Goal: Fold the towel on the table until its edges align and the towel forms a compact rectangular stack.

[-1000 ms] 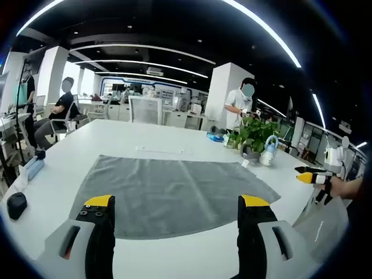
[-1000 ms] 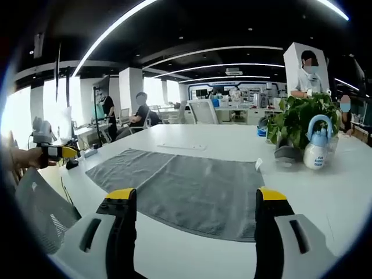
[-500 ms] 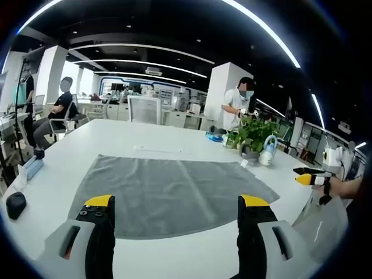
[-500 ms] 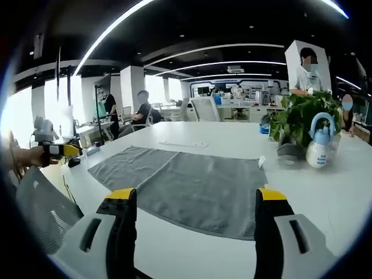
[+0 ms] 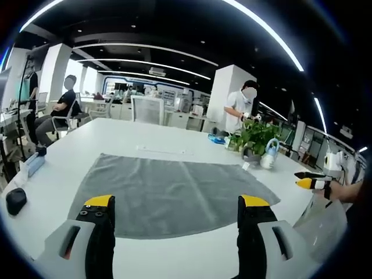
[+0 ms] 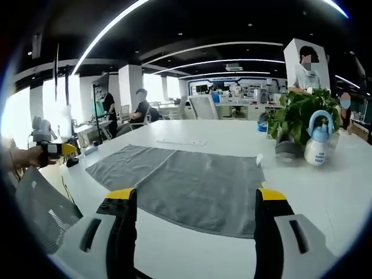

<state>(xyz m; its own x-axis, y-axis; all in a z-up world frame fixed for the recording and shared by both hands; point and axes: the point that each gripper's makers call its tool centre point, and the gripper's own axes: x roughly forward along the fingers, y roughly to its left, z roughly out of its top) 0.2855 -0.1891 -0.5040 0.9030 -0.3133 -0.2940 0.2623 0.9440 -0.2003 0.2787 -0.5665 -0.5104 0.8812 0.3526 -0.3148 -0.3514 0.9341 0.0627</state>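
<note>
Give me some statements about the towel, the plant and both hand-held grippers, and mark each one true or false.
1. The grey towel lies spread flat on the white table. True.
2. The towel is already folded into a compact stack. False: it is still one open layer.
3. The left hand-held gripper grips the towel edge. False: its jaws stand open, holding nothing.
4. A potted plant stands beside a blue spray bottle. True.
5. The right hand-held gripper is open. True.

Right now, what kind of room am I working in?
Most likely an open-plan office: a long white table holding the grey towel, office chairs and desks behind, a potted plant, and people seated or standing nearby.
</note>
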